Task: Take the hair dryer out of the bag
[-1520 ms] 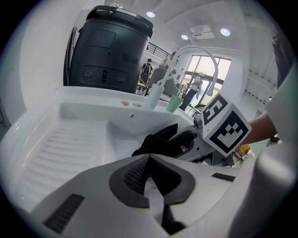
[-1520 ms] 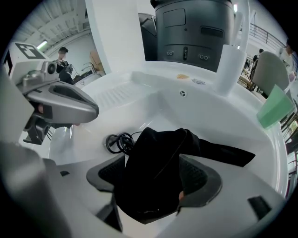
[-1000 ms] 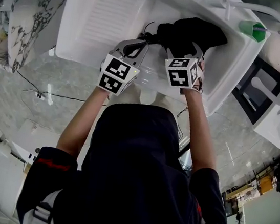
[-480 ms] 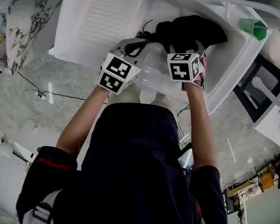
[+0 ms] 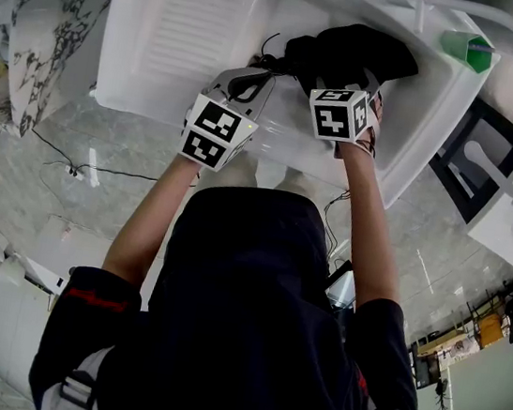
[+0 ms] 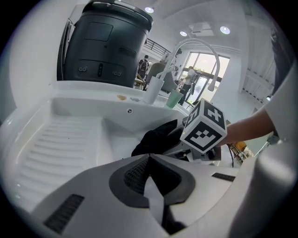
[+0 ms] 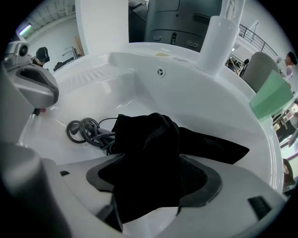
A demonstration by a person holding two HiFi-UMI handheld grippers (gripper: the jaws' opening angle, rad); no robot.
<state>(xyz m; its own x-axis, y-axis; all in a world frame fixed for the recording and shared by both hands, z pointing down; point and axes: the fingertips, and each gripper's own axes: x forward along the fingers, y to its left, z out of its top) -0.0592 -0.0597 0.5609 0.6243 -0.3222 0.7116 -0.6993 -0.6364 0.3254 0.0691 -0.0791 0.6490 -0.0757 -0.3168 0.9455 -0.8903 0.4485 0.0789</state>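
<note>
Far left of the left gripper [image 6: 149,160] fingers: the ribbed drainboard [image 6: 51,148] of a white sink [image 6: 84,104]. Left gripper shut tight, pads meeting, nothing seen between them, tips out over the basin.

Just beyond those tips and a little to their right: a coiled grey cord [image 7: 84,131] lying on the basin floor, near the left fingers but not between them, one end running in at the mouth of the black bag [image 7: 153,135]. Hair dryer body not to be seen; only that cord showing outside the cloth.

Bag slumped in the basin, directly below and between the right gripper [image 7: 151,172] fingers. Right pads clamped on a bunched fold of the bag's cloth, kept apart only by its thickness, pointing steeply down.

Beyond the right fingers and off to their right: a white cup [image 6: 153,90] and a green cup [image 7: 272,100], upright on the sink's back ledge.
</note>
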